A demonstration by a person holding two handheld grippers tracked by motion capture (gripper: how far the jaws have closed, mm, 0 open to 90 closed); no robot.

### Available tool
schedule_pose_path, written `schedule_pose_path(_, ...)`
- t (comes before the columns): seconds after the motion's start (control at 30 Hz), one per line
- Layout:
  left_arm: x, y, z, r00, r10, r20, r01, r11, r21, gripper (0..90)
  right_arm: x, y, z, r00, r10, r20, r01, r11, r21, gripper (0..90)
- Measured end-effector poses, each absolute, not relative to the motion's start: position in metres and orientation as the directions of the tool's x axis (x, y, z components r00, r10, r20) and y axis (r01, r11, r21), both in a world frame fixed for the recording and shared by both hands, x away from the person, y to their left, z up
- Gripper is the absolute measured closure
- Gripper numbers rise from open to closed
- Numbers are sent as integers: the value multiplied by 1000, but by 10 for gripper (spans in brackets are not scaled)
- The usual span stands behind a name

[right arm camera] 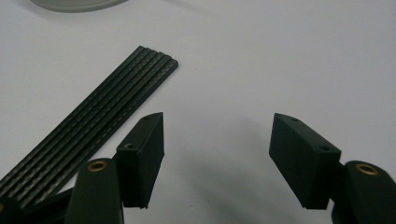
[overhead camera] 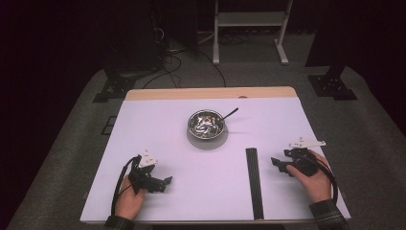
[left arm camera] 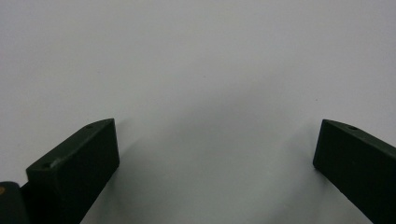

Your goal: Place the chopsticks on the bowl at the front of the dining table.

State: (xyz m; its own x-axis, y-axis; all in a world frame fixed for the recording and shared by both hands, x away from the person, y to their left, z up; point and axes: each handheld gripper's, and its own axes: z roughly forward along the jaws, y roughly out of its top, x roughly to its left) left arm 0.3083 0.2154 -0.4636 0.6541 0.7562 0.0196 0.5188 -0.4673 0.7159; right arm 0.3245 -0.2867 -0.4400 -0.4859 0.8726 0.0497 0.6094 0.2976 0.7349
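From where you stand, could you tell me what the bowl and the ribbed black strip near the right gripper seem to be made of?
Bowl: apparently polished metal, probably steel; its inside mirrors bright glints. Ribbed black strip: matte, with lengthwise ridges and a fine woven-looking texture, so possibly rubber or a composite; I can't tell which.

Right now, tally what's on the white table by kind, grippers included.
Shiny metal bowl holding a dark-handled utensil: 1
Dark-handled utensil: 1
Long black ribbed strip: 1
Black two-jaw grippers, left gripper and right gripper: 2
Total: 5
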Motion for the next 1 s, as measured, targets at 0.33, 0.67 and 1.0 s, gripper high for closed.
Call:
schedule_pose_path(0.33,308,215,-464,654,756,19,519,-466,716,0,336,-282,-436,-503,863,55,606,307,734,348)
schedule_pose_path(0.67,308,215,-464,654,756,18,519,-466,716,0,346,-272,-439,-511,858,50,610,322,724,331)
schedule_pose_path(1.0,308,215,-464,654,756,18,519,-467,716,0,355,-258,-442,-532,846,49,606,340,719,329)
